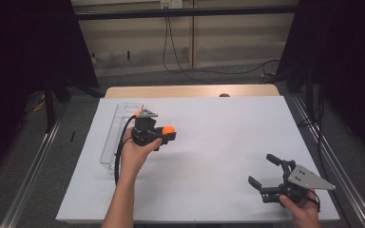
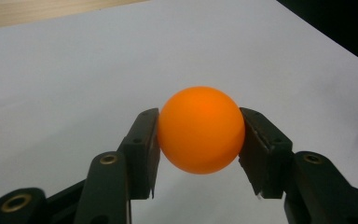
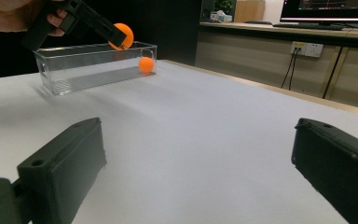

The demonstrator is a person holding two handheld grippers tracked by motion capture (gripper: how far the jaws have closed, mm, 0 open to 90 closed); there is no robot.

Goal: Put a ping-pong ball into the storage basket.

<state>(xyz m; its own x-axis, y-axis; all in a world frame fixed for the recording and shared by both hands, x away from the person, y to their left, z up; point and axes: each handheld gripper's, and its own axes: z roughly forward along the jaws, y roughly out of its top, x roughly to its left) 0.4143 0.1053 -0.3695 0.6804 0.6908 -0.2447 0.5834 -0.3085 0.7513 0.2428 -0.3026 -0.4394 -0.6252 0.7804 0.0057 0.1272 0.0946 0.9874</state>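
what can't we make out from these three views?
- High view: box contents; the left gripper and hand cover part, and the clear walls wash out.
- Right gripper view: whether the held ball is over the box or short of it.
- Left gripper view: box cut off by the edge.

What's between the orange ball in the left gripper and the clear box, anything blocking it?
Nothing visible blocks it. The left gripper holds the orange ball above the white table, beside the clear box. The box is open-topped, with another ball inside at one end.
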